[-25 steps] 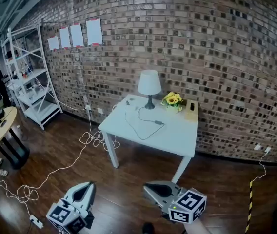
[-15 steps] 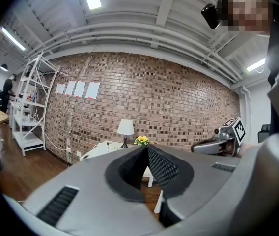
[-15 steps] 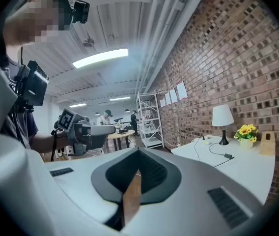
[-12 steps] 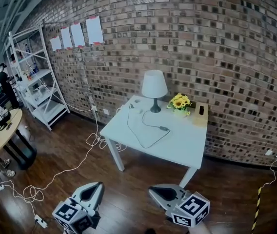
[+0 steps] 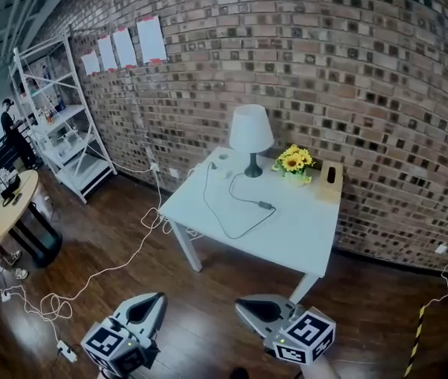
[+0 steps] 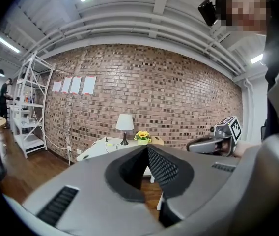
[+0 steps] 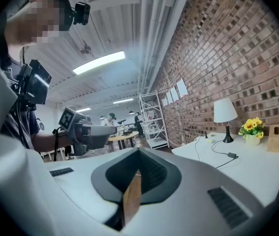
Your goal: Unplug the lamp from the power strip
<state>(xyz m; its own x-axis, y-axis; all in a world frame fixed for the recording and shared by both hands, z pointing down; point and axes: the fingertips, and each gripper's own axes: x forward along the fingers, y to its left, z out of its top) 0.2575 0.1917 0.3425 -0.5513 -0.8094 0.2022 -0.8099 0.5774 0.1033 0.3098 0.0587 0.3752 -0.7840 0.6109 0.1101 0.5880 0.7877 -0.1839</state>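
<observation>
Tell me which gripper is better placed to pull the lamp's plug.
Left, likely: the cord ends at the table's left far corner, on the left gripper's side. Both are far off.

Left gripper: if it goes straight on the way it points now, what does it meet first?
Probably the white table. The left gripper, jaws together, points toward it across the wood floor, lamp just above its tips. Nothing shows in between, but depth is unclear.
</observation>
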